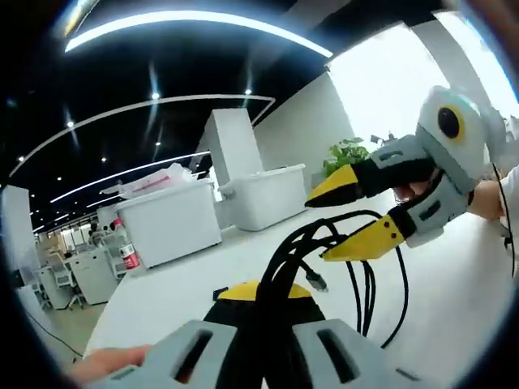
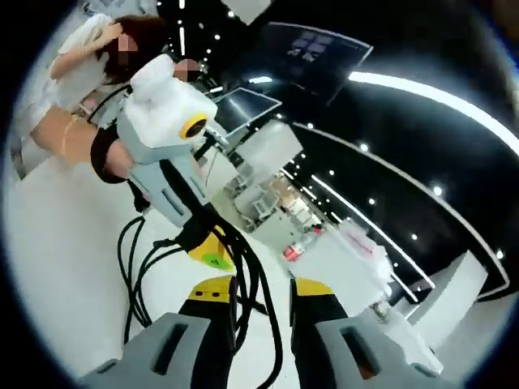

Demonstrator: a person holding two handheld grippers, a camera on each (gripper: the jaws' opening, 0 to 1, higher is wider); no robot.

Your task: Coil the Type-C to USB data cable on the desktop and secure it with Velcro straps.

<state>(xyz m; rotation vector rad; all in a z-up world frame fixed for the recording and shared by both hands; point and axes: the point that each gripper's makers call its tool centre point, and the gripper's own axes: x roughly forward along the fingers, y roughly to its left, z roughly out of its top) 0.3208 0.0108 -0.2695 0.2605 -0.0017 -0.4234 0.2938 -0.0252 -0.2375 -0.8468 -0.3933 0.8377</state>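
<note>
Clearly left tongs (image 1: 263,296) clamp the cable (image 1: 357,279); right tongs (image 1: 357,219) parted around its strands.

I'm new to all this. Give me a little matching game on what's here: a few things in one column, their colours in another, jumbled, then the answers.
Things:
1. cable
2. storage bins
3. plant
4. tips of the right tongs

Colours:
A. green
B. yellow
C. black
D. white

Pairs: 1-C, 2-D, 3-A, 4-B
</note>
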